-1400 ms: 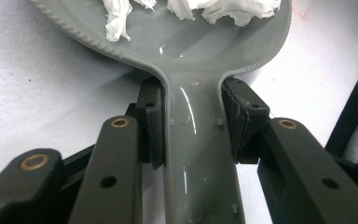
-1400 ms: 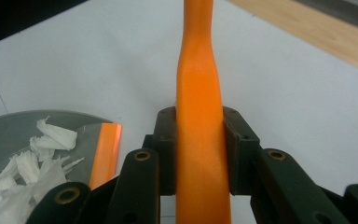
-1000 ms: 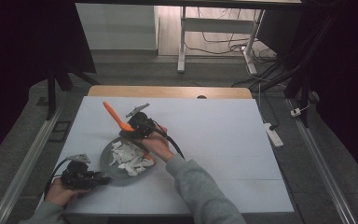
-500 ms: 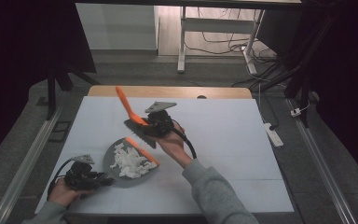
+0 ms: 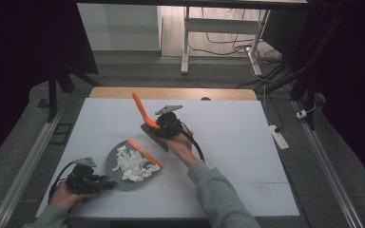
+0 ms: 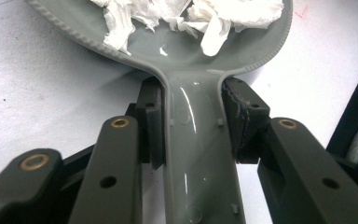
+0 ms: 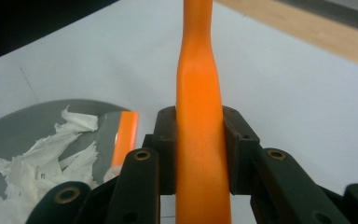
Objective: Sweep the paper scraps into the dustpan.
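In the right gripper view the brush handle (image 7: pixel 199 93) runs off the top edge and its bristles are out of frame. In the left gripper view the dustpan (image 6: pixel 177 51) and paper scraps (image 6: pixel 186 14) are cropped at the top.

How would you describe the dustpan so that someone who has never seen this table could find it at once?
Start at the white table and look to its near left part. There lies the grey dustpan, its handle clamped in the left gripper. It alone holds a heap of torn white paper and has an orange strip along its front lip, unlike the orange-handled brush raised behind it.
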